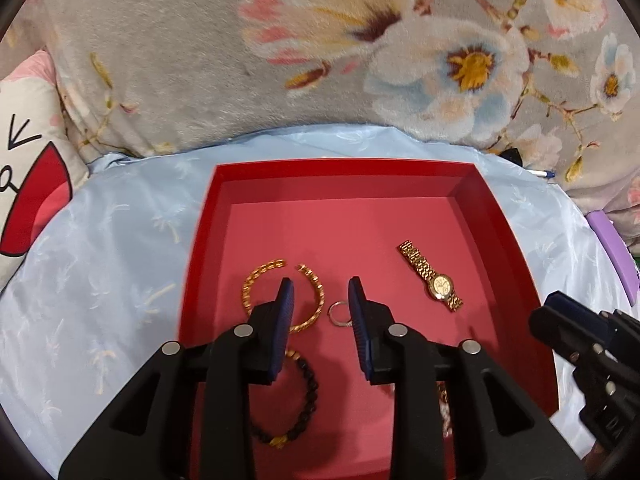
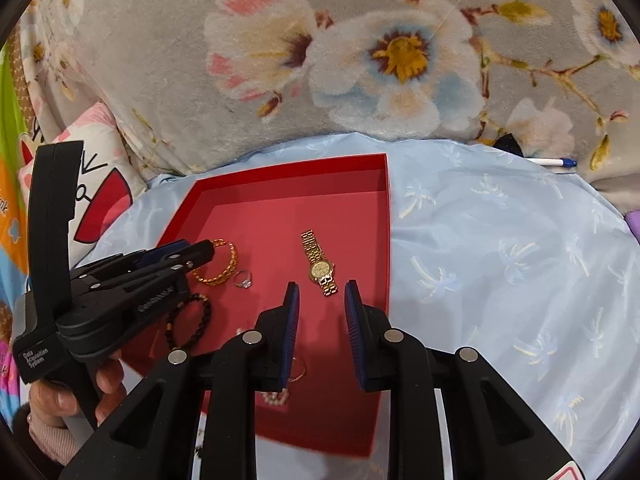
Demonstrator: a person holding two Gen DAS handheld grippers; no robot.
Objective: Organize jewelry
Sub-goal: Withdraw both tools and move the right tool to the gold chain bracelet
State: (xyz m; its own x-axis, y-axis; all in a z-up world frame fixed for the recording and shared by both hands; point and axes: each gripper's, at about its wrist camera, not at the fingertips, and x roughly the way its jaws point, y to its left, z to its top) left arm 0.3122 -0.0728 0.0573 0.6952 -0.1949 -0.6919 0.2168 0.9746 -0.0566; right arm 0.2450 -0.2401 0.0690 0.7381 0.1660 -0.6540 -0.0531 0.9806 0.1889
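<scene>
A red tray point(image 1: 344, 178) point(image 2: 280, 176) lies on a pale blue cloth. In it are a gold chain bracelet point(image 1: 256, 276) point(image 2: 224, 276), a small silver ring point(image 1: 338, 314) point(image 2: 243, 279), a gold watch point(image 1: 434, 278) point(image 2: 320, 266) and a black bead bracelet point(image 1: 308, 396) point(image 2: 196, 320). My left gripper point(image 1: 320, 292) is open and empty above the tray, its left finger over the gold bracelet, the ring near its right finger. My right gripper point(image 2: 320, 294) is open and empty, just short of the watch. More jewelry lies partly hidden under the fingers.
A grey floral blanket point(image 1: 200, 60) rises behind the cloth. A cartoon pillow point(image 1: 28, 184) sits at the left. A white pen point(image 2: 552, 162) lies at the far right on the cloth point(image 2: 500, 260). A purple edge point(image 1: 612, 248) shows at the right.
</scene>
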